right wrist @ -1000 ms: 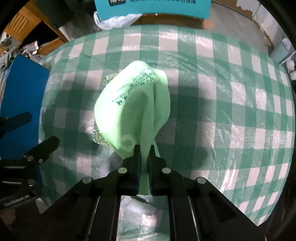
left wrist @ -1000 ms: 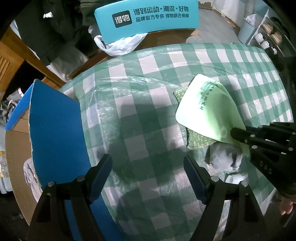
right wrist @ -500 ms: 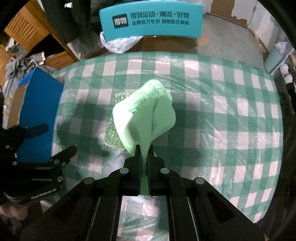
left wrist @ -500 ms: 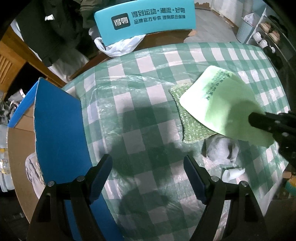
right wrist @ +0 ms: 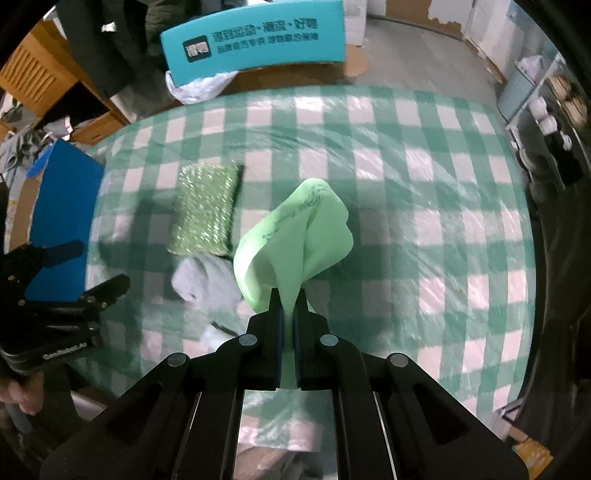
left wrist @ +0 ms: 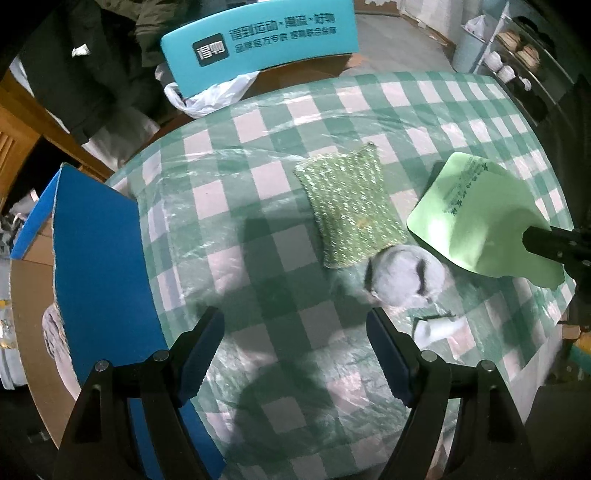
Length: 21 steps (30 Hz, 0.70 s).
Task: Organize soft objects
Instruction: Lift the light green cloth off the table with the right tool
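Observation:
My right gripper (right wrist: pixel 289 295) is shut on a light green cloth (right wrist: pixel 295 236) and holds it lifted above the checked table; the cloth also shows at the right of the left wrist view (left wrist: pixel 476 218). A glittery green scouring pad (left wrist: pixel 349 206) lies flat on the table, also seen in the right wrist view (right wrist: pixel 205 208). A grey soft toy (left wrist: pixel 402 275) lies just in front of the pad, also in the right wrist view (right wrist: pixel 205 278). My left gripper (left wrist: pixel 295 350) is open and empty, low over the table's near left.
A cardboard box with a blue flap (left wrist: pixel 96 258) stands at the table's left edge, cloth inside. A small white item (left wrist: pixel 437 328) lies near the grey toy. A teal chair back (left wrist: pixel 258 33) and white plastic bag (left wrist: pixel 207 96) are beyond the table.
My right gripper has lifted the green cloth up and to the right, uncovering the scouring pad and the grey toy. My left gripper stays open and has pulled back a little.

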Motion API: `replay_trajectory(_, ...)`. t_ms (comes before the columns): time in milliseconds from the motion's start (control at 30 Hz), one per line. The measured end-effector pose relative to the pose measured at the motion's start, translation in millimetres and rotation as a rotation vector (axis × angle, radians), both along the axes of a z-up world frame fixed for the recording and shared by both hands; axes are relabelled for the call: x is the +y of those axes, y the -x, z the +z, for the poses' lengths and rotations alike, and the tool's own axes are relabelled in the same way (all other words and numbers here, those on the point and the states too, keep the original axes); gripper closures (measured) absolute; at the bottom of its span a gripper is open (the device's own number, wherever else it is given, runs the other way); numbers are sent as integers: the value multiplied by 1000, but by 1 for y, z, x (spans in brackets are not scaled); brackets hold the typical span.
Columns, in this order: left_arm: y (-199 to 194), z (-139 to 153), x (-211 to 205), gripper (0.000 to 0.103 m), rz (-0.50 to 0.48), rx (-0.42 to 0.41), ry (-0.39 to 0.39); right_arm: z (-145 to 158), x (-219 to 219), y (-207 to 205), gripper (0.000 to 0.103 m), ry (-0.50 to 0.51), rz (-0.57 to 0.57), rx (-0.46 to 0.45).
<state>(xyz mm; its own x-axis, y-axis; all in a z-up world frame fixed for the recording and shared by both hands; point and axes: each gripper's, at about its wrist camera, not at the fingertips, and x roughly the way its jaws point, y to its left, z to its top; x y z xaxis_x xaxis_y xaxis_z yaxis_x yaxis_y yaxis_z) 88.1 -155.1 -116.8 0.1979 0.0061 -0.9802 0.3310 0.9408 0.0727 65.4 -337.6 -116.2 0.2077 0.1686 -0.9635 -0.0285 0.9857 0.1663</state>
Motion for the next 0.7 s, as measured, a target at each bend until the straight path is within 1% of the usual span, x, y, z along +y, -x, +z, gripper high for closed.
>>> replay_trajectory(333,20,-10,-23,22,-57,24,0,-16,-24,23,99,-3,-37,43)
replay_trajectory(700,28,-18,-50,22,-92,51,15,-28,-37,37,99,-1,-45,82)
